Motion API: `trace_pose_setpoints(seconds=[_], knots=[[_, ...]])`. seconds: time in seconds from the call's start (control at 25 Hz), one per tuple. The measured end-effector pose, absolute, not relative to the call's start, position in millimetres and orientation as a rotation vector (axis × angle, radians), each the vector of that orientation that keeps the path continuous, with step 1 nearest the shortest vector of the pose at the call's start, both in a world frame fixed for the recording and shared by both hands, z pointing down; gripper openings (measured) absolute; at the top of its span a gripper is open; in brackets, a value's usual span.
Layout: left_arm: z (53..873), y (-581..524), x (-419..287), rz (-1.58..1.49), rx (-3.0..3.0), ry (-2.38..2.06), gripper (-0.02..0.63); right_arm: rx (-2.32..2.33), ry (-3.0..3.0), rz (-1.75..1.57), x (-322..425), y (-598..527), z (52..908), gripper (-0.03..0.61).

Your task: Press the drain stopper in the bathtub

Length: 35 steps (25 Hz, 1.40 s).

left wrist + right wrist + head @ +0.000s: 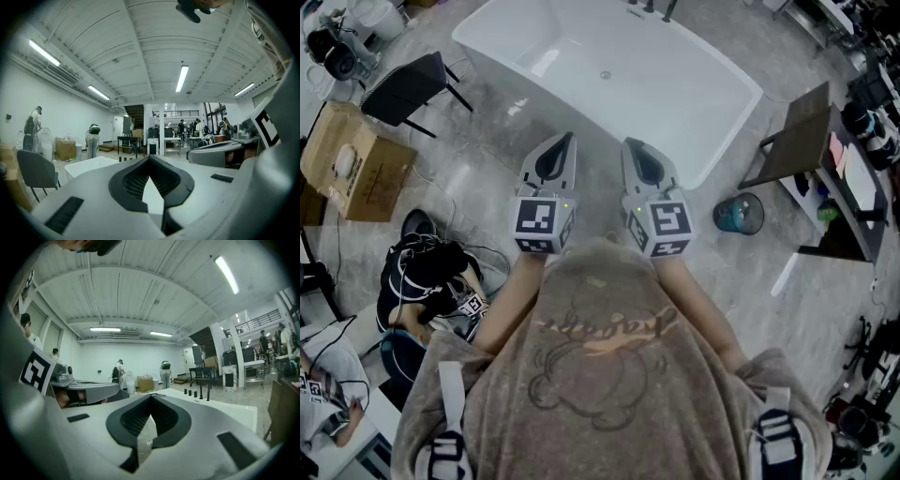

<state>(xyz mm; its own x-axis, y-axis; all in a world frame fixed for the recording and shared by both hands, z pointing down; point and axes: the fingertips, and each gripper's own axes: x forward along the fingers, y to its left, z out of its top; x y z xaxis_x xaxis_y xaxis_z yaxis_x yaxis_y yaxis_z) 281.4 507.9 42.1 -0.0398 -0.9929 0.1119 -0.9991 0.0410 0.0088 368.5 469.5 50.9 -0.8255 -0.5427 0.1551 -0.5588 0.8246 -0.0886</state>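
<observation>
A: When the drain stopper is sought, where does it sit?
B: Centre of the white bathtub floor. Left gripper and right gripper: jaws closed, empty, side by side, short of the tub's near rim, well apart from the stopper.

The bathtub lies ahead, with the drain stopper in its floor and taps at its far end. A chair and a box stand to its left, a bin and a table to its right. The left gripper and the right gripper are side by side before its near rim.
</observation>
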Motion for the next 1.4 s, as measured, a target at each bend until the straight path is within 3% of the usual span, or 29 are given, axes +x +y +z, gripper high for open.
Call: trace_pose_setpoints(seconds=[0.84,1.4], knots=[[61.6,505.4,261.0,0.123,2.175,-2.114,0.003,0.911,-2.880,0.202,347.5,473.0,67.6,0.000],[72.4,428.4,208.5,0.167,2.227,-2.092,0.003,0.969,-2.893,0.195,298.0,384.7,73.8,0.000]])
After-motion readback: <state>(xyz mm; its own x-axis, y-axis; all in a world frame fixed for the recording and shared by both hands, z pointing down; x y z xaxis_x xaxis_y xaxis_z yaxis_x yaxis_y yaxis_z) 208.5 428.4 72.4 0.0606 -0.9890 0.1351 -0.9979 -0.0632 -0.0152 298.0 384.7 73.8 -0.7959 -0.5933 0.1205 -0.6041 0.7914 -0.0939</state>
